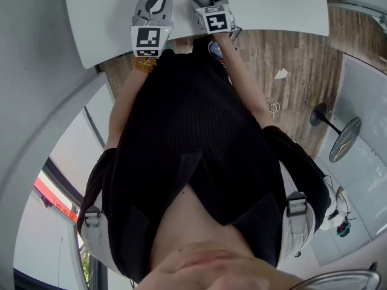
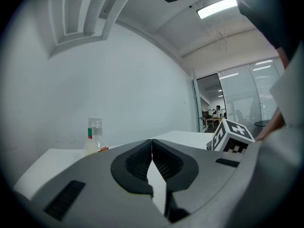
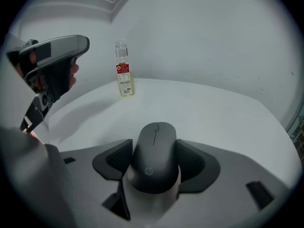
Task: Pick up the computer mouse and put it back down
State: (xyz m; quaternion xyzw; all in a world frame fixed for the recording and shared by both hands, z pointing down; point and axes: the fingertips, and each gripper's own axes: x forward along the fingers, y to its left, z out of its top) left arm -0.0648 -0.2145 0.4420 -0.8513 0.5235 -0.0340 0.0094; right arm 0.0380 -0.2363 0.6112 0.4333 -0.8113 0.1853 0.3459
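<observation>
Left gripper view, lower centre: the left hand-held gripper [image 2: 152, 158] has its jaws pressed together on nothing, above the white desk [image 2: 47, 165]. Right gripper view, bottom centre: the dark grey oval computer mouse [image 3: 156, 141] sits between the jaws of the right hand-held gripper [image 3: 154, 159], pinched by its sides.

mouse [image 3: 154, 158]: matt dark plastic | table [image 3: 213, 113]: smooth white, matt | floor [image 1: 290, 53]: wood planks | bottle [image 3: 123, 75]: clear plastic
</observation>
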